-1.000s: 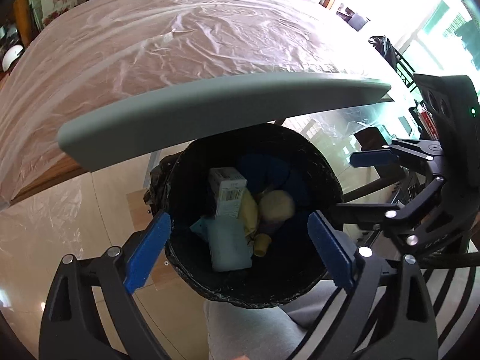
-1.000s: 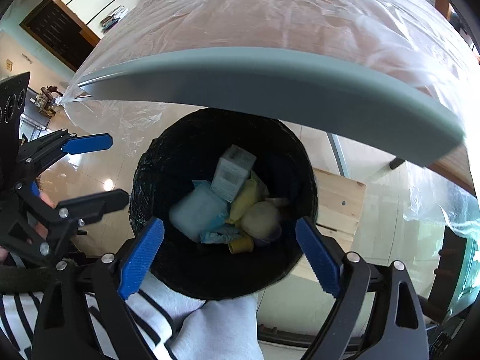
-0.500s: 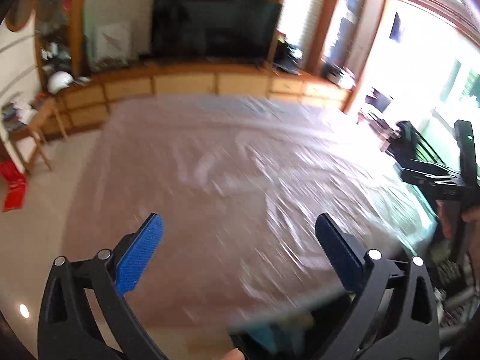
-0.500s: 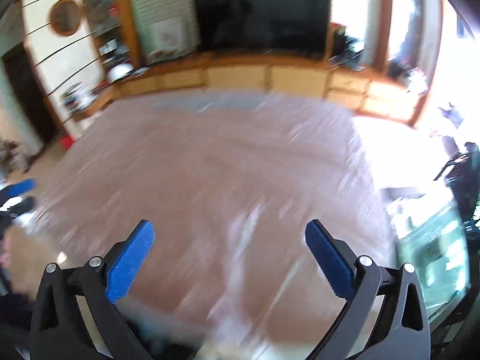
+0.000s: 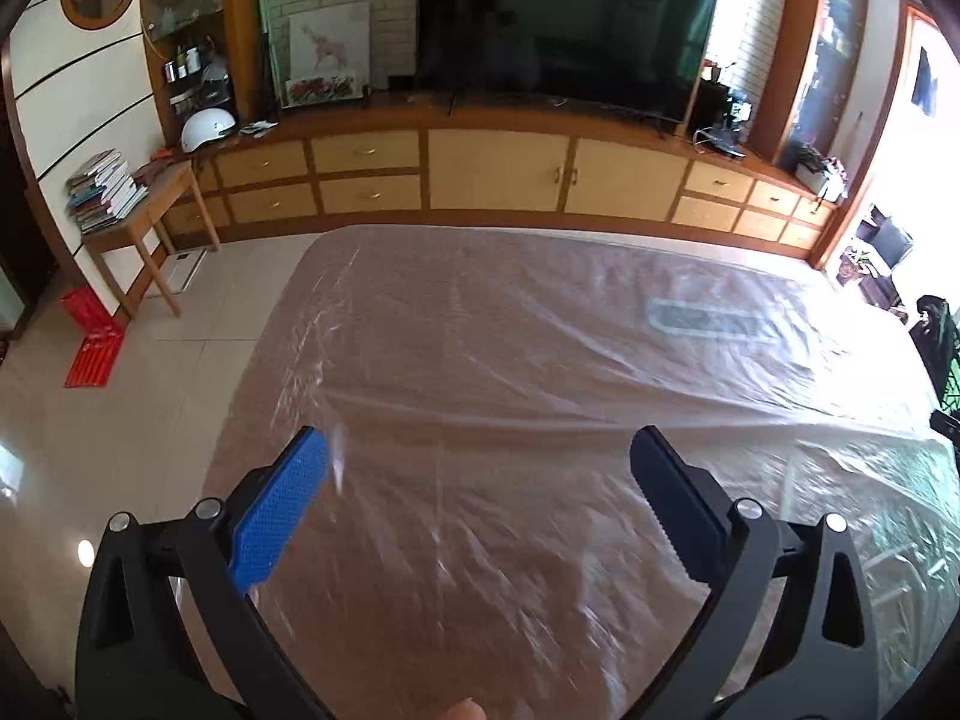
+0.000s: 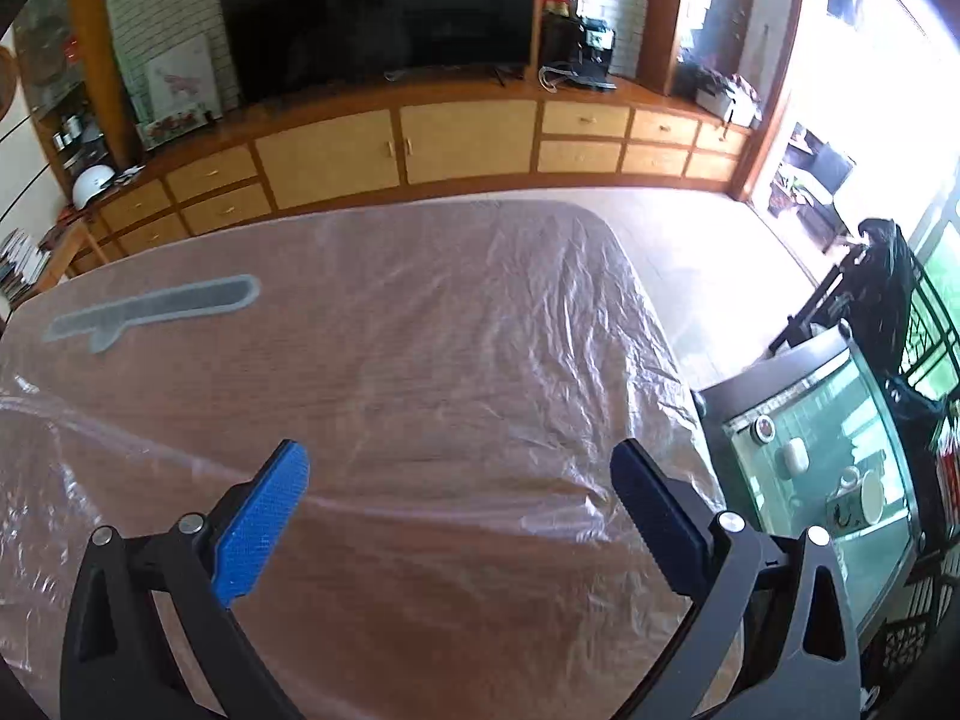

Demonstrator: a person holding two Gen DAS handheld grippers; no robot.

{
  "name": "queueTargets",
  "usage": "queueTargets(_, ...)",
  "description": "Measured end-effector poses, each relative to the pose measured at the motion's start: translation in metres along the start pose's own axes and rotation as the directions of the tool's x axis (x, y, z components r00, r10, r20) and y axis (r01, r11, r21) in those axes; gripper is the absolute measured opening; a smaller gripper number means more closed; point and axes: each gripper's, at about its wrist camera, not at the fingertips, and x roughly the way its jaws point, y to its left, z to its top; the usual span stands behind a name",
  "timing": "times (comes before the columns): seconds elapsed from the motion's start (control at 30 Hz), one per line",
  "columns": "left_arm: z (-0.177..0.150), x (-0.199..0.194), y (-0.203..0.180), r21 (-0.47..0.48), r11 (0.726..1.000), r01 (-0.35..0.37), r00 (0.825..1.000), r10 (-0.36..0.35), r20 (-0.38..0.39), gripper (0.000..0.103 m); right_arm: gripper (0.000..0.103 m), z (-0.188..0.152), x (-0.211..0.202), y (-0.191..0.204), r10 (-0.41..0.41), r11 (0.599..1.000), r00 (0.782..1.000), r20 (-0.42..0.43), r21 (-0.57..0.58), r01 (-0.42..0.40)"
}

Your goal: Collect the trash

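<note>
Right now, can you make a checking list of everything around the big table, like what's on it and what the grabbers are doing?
Surface: table wrapped in wrinkled clear plastic sheet.
Job's things: no trash or bin seen; one flat grey piece lies on the table, what it is I cannot tell.
Clutter: nothing else seen on the table.
Grippers: left gripper and right gripper open, empty, above the table.
Cables: wires by the TV, on the cabinet.
Surroundings: white helmet, stacked books, glass side table.
</note>
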Motion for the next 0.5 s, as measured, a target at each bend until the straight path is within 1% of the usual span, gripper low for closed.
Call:
queueTargets(0.03, 0.004, 0.006, 0.003, -0.001, 1.0, -0.006, 1.0, 0.006, -0.013, 0.101, 0.099, 0.0, 0.007, -0.003, -0.009, 1.0, 1.0, -0.015, 0.004, 0.009)
queueTargets(0.13, 0.008, 0.017, 0.005, 0.003, 1.0, -0.007, 1.0, 0.007, -0.024, 0.101, 0.099, -0.004, 0.012, -0.007, -0.033, 0.999, 0.999, -0.025, -0.009, 0.033)
queueTargets(0.2, 0.01, 0.024, 0.007, 0.009, 1.0, 0.0, 1.0, 0.0, -0.028, 0.101, 0.099, -0.004, 0.015, -0.009, -0.02, 1.0, 1.0, -0.018, 0.006, 0.02)
queueTargets(0.37, 0.012, 0.037, 0.004, 0.009, 1.0, 0.013, 0.999, -0.013, -0.043, 0.101, 0.099, 0.0, 0.019, -0.011, -0.021, 1.0, 1.0, 0.018, 0.023, 0.021)
queueTargets(0.5, 0.015, 0.041, 0.0, 0.025, 1.0, 0.012, 0.998, -0.01, -0.059, 0.101, 0.099, 0.0, 0.02, -0.013, -0.018, 1.0, 1.0, 0.021, 0.025, 0.018)
